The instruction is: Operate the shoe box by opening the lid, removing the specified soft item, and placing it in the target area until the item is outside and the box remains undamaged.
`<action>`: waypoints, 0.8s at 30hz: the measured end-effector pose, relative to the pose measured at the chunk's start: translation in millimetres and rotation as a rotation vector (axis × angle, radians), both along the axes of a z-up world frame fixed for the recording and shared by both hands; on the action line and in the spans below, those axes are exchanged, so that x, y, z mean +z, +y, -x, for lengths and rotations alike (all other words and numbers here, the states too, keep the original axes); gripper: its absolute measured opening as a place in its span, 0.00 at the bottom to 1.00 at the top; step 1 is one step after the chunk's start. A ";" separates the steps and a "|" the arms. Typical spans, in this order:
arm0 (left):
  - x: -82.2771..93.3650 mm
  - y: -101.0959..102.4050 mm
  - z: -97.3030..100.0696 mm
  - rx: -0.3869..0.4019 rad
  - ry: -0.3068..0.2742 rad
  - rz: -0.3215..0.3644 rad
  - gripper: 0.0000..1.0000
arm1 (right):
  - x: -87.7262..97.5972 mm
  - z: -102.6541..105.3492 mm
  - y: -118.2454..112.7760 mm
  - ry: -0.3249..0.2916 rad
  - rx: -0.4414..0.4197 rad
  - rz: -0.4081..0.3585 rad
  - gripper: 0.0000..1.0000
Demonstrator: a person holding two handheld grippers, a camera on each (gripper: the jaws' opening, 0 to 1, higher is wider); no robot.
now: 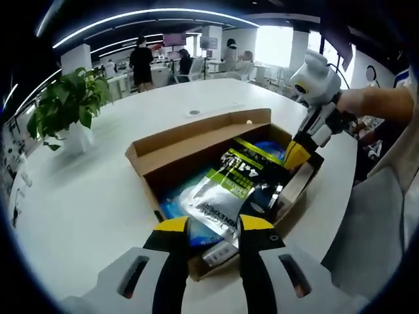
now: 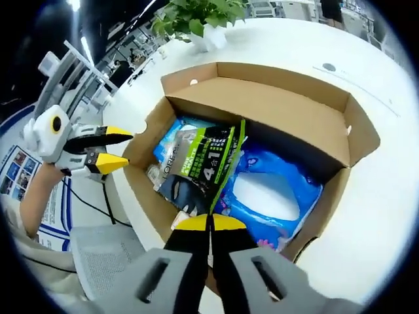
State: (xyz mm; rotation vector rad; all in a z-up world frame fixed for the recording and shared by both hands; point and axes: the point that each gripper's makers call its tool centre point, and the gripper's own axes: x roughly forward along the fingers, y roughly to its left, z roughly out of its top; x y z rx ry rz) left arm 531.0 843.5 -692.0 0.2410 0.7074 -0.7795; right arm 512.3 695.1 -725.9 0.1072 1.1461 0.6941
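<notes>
An open cardboard box (image 1: 196,140) sits near the curved edge of a smooth white table (image 1: 85,196), its plain brown lid folded back and standing up along the far side. The same box (image 2: 281,104) shows in the right gripper view, with matte walls and a small round hole in a flap. Inside lie soft plastic packs: a glossy silver, black and lime-green pouch (image 1: 226,186) rests tilted on top, and beneath it a crinkled blue and white pack (image 2: 272,190) fills the box floor. The pouch (image 2: 203,167) is still inside the box, leaning across the blue pack with its lower end toward the near wall. The left gripper (image 1: 208,226), grey with yellow tips, hovers just over the near rim with its jaws parted by a clear gap and nothing between them. It appears again in the right gripper view (image 2: 111,149), beside the box's outer wall, jaws apart. The right gripper (image 2: 211,222) has its yellow tips pressed together at the pouch's lower edge; whether they pinch the pouch cannot be told. In the left gripper view that gripper (image 1: 296,156) reaches down into the box's far corner. A leafy green plant (image 1: 69,104) in a white pot stands on the table, well apart from the box.
</notes>
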 end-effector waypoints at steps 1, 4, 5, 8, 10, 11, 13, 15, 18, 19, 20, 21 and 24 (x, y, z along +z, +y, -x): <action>-1.1 -1.2 -0.8 -0.004 0.003 -0.001 0.27 | 0.4 0.0 -1.6 -0.003 0.000 0.003 0.00; -3.4 -5.1 -2.3 -0.012 0.010 -0.001 0.27 | 1.6 -0.7 -9.6 -0.015 -0.006 0.018 0.00; -4.6 -7.1 -2.8 -0.015 0.015 0.000 0.27 | 1.9 -0.7 -11.6 -0.016 -0.007 0.020 0.00; -7.7 -11.7 -3.9 -0.026 0.024 -0.003 0.27 | 1.8 -0.8 -19.1 -0.024 -0.013 0.037 0.00; -9.9 -15.7 -4.9 -0.032 0.033 0.001 0.27 | 2.5 -0.9 -23.7 -0.029 -0.018 0.042 0.00; -11.5 -17.0 -5.3 -0.034 0.037 0.002 0.27 | 2.6 -0.9 -25.3 -0.030 -0.020 0.044 0.00; -14.2 -19.6 -6.1 -0.040 0.045 -0.001 0.27 | 1.5 -0.6 -29.2 -0.034 -0.022 0.058 0.00; -17.0 -23.1 -7.6 -0.047 0.054 0.001 0.27 | 1.1 -0.1 -31.4 -0.036 -0.024 0.061 0.00; -23.2 -28.0 -10.5 -0.053 0.073 0.005 0.27 | 1.0 1.5 -33.2 -0.036 -0.033 0.059 0.00; -25.2 -29.2 -10.4 -0.055 0.083 0.003 0.27 | 0.6 1.9 -33.6 -0.036 -0.035 0.060 0.00; -27.3 -30.8 -10.6 -0.059 0.092 -0.002 0.27 | -0.5 2.3 -34.6 -0.037 -0.034 0.066 0.00; -28.1 -32.1 -11.2 -0.062 0.091 -0.004 0.27 | -1.0 2.4 -35.3 -0.042 -0.032 0.071 0.00; -33.7 -36.4 -13.1 -0.054 0.131 0.012 0.26 | -2.6 3.4 -36.2 -0.042 -0.031 0.075 0.00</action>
